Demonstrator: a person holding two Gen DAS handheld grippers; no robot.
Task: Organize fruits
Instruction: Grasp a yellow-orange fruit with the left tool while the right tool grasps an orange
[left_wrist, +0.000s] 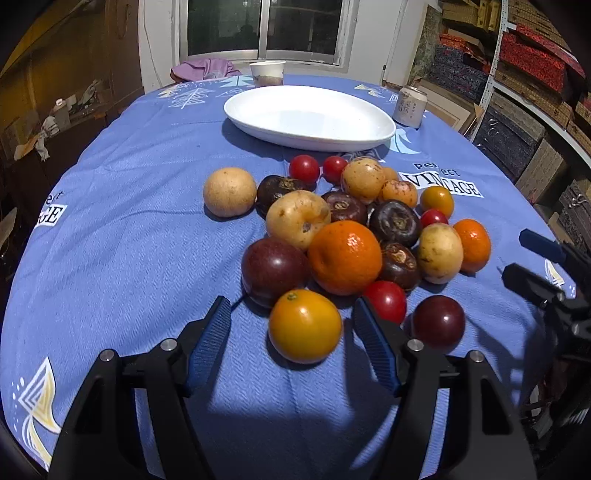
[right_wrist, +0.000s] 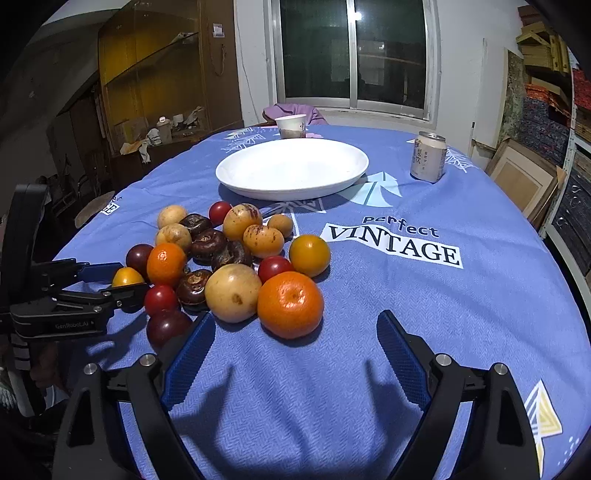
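Your left gripper (left_wrist: 291, 325) is down at the near edge of the fruit pile (left_wrist: 347, 236), jaws apart, with the yellow tomato (left_wrist: 304, 325) sitting right between the blue pads (left_wrist: 210, 343) — there's a gap showing on both sides, so nothing is gripped. Just behind that yellow tomato sits a big orange (left_wrist: 345, 256), a dark plum (left_wrist: 273, 269) off to the orange's left, a red tomato (left_wrist: 386, 301) on its near right. A second dark plum (left_wrist: 437, 323) lies a little right of your left gripper's right finger. Your right gripper (right_wrist: 295, 343) is wide open too, hovering over bare blue tablecloth (right_wrist: 424, 302), and the other orange (right_wrist: 290, 304) sits just ahead of its fingertips, not between them. Beside that orange, to its left, rests a pale round fruit (right_wrist: 232, 291), with dark brown water chestnuts (right_wrist: 208, 245) clustered behind it. Beyond the pile, the white plate (right_wrist: 291, 168) stands with no fruit on it. Behind the plate there's a paper cup (right_wrist: 291, 125), and to the plate's right a drink can (right_wrist: 428, 157), both well apart from the fruit. All the fruit lies on the cloth, on the near side of the plate.
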